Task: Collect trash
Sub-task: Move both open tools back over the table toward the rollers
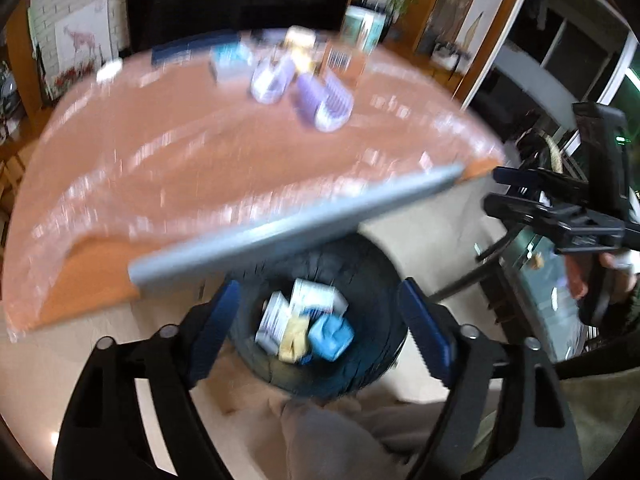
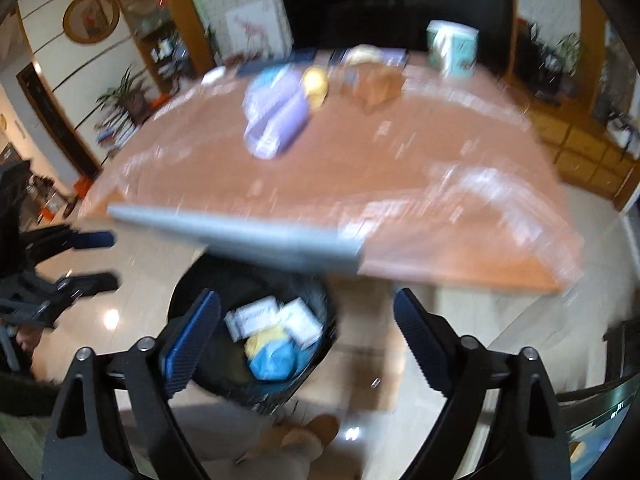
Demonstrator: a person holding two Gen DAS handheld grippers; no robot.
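Left gripper (image 1: 316, 320) and right gripper (image 2: 308, 328): jaws apart, empty.

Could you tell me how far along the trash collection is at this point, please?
Partly done: white boxes and a blue wad already lie in the black bin. Nothing is in hand; the left gripper and right gripper are open and empty. Left: purple packs and other items on the table.

Below you the black trash bin (image 1: 320, 376) stands upright on the floor, partly under the tabletop (image 1: 192, 168) edge. In it you see white paper boxes (image 1: 316, 298), a crumpled blue piece (image 1: 332, 334) and a yellow scrap (image 1: 294, 340), all blurred.
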